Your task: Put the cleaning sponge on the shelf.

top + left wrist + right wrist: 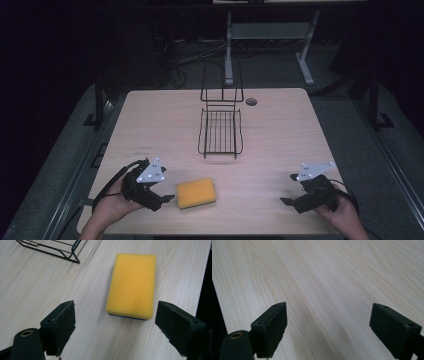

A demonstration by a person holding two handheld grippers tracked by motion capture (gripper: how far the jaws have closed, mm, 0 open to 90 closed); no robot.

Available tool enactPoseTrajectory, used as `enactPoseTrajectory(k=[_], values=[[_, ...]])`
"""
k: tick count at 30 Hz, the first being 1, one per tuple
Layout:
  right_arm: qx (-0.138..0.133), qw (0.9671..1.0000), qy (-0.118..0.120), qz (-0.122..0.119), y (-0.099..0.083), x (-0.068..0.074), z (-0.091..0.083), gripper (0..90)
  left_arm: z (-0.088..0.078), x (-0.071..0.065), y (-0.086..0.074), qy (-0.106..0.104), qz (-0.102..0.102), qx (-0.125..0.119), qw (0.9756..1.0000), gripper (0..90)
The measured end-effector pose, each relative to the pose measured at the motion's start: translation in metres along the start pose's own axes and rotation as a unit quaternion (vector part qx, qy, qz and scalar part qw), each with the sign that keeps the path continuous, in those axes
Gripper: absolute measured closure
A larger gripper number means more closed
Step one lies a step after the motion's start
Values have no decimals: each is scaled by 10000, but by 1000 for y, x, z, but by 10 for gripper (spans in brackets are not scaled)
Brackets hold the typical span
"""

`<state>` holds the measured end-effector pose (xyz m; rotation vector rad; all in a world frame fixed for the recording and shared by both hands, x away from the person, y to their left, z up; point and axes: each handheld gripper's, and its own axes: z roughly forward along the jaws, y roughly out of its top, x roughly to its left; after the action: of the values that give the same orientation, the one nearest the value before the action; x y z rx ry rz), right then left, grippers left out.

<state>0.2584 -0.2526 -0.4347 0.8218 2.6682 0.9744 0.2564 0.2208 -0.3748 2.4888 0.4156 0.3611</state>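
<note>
The spread-jawed left gripper point(169, 198) lines up just short of the yellow sponge point(196, 193), so closing in around it looks next, while the right gripper point(286, 201) waits likewise agape.

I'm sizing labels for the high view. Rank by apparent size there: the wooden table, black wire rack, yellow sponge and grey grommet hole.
1. Light wooden table
2. Black wire rack
3. Yellow rectangular sponge
4. Small grey round grommet hole

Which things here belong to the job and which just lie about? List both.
In the job:
left tool, open, aimed at the sponge
yellow sponge, flat on the table

Lying about:
black wire rack, mid-table
right tool, open over bare wood
</note>
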Motion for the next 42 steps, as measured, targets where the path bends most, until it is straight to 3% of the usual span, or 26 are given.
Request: enactPoseTrajectory(k=[42], values=[[-9,10000,42,-8,1,1,-2,142,16,3,15,-209,140,94,9996,159]])
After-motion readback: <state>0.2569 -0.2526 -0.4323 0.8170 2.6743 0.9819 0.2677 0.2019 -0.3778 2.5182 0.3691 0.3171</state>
